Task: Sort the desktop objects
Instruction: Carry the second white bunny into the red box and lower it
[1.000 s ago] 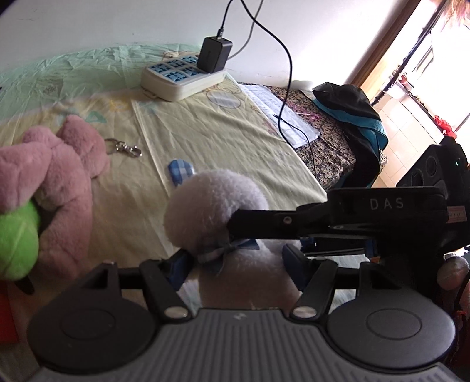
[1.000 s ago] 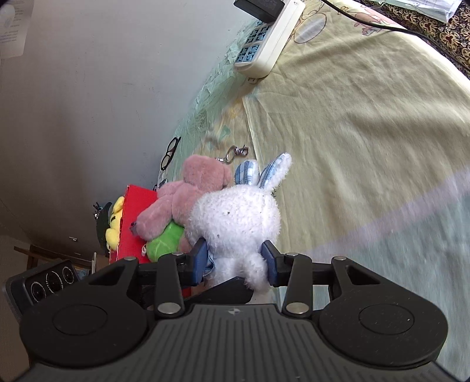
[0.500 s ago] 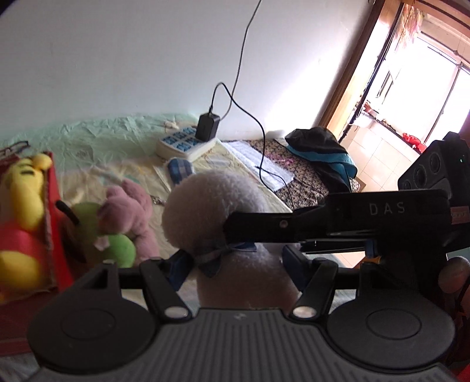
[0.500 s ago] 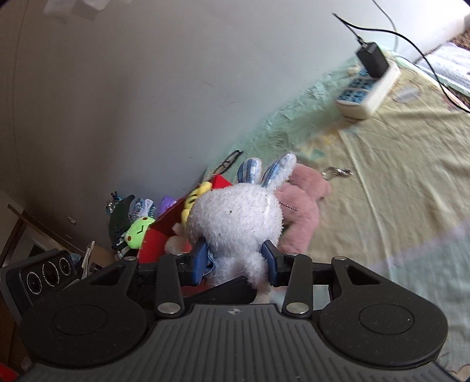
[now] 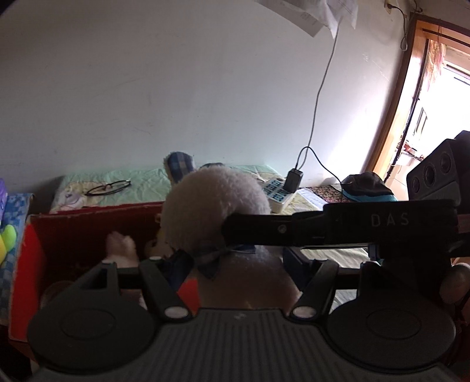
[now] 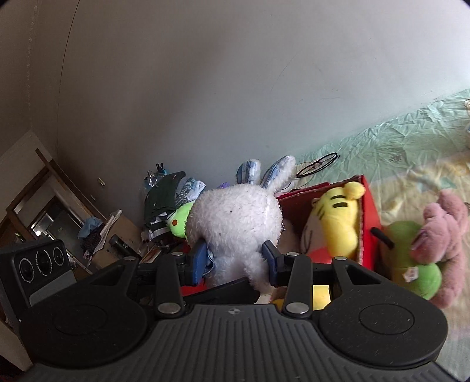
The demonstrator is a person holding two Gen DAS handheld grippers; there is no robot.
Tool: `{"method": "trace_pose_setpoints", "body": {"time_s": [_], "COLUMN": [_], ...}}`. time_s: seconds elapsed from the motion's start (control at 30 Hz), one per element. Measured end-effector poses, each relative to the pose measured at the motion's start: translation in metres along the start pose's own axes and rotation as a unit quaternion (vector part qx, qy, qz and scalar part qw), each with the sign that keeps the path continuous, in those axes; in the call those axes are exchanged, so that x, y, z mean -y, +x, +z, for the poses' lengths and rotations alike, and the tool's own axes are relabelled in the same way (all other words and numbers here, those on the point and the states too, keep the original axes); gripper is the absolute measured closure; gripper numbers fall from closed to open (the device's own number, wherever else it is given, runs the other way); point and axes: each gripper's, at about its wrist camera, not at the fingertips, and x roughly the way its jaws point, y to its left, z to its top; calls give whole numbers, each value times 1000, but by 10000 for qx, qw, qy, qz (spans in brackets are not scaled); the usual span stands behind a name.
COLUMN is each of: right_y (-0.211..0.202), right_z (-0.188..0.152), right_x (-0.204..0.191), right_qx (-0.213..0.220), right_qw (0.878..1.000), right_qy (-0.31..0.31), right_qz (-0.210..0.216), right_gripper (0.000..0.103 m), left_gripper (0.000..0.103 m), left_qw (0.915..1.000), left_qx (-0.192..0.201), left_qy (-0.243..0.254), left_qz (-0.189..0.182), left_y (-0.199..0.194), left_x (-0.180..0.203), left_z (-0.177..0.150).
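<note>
White rabbit plush (image 6: 235, 214), both tongs clamping, over red box (image 6: 368, 214)

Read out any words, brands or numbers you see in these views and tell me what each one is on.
"DAS": white letters on the right tool's black body, seen from the left wrist.
Papers on the wall: print too small to read.
Pink plush's tag: blurred, unreadable.

Rabbit plush (image 6: 235, 217): above the box (image 6: 368, 211); between both grippers' fingers
Tiger plush (image 6: 340, 223): in the box
Eyeglasses (image 6: 318, 165): behind the box, on the sheet (image 6: 396, 152)
</note>
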Motion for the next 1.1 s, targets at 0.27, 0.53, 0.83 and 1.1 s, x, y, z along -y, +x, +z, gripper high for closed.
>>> {"method": "trace_pose_setpoints", "body": {"time_s": [0.27, 0.53, 0.83, 1.1], "right_y": [71, 118, 134, 151], "right_z": [-1, -16, -21, -19], "right_x": [-21, -24, -25, -15], "right_qx": [-362, -905, -1149, -1414], "right_qw": [9992, 9957, 9873, 9818], "right_qy": [-138, -33, -430, -408], "right_qz": [19, -191, -1004, -1199], "right_gripper": [60, 60, 65, 66], "left_gripper": [34, 31, 31, 31], "left_qw": [9988, 9940, 9891, 9858], "left_qx": [-202, -850, -1395, -1610], "left_qy": [-259, -275, -32, -204], "left_qz": [376, 624, 469, 420], "left_y": [3, 25, 50, 71], "left_x": [-75, -116, -115, -120], "left_z": [-2, -15, -22, -24]}}
